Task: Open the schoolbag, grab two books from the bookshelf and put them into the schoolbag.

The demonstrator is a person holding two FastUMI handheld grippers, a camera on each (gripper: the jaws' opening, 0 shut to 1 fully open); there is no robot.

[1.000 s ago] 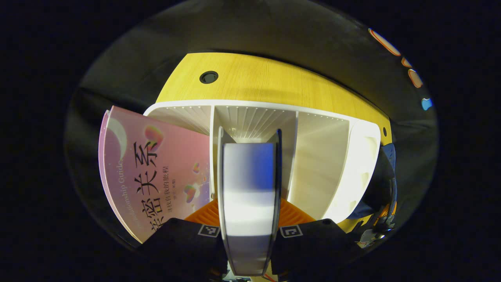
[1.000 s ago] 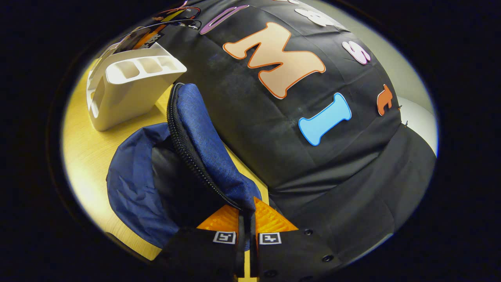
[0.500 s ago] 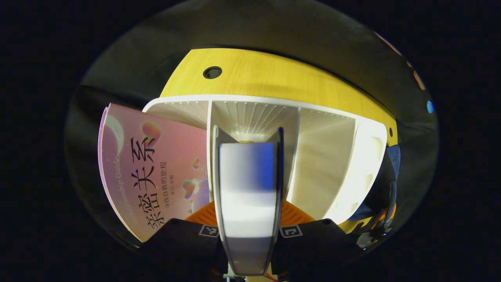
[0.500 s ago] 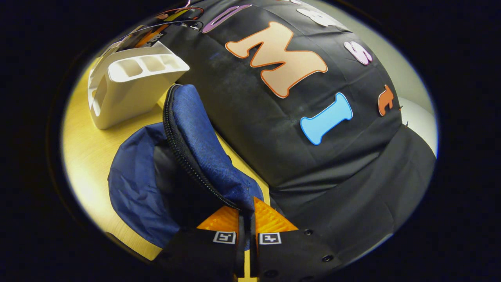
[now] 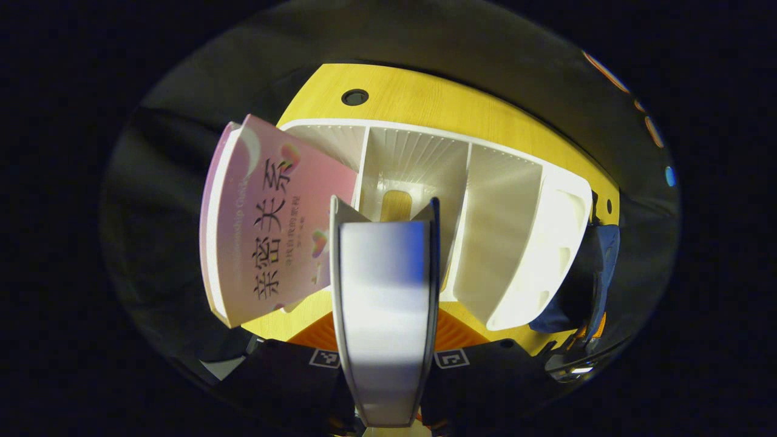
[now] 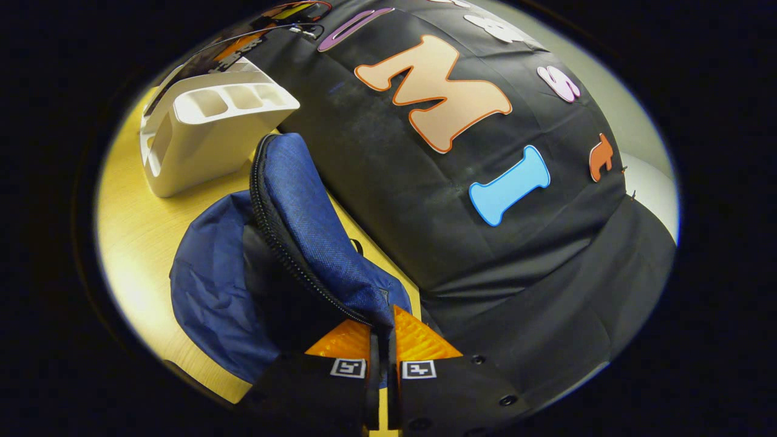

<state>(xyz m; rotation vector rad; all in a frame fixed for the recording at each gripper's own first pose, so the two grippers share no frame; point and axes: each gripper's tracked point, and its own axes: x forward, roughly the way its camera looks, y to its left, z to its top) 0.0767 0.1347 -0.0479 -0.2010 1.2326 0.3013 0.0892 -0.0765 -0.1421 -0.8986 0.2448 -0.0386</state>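
Two fingers of left gripper (image 5: 385, 340) clamped on a white-and-blue book (image 5: 385, 291), held above white bookshelf (image 5: 504, 243) on yellow table (image 5: 437, 103); pink book (image 5: 267, 224) leaning in leftmost slot; right gripper view: right gripper (image 6: 382, 349) pinching zipper edge of blue schoolbag (image 6: 273, 255), mouth gaping, just beside bookshelf (image 6: 200, 133).

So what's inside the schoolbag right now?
The schoolbag, held open by the right gripper, shows only dark lining near its mouth; deeper inside is shadowed and hidden by the flap.
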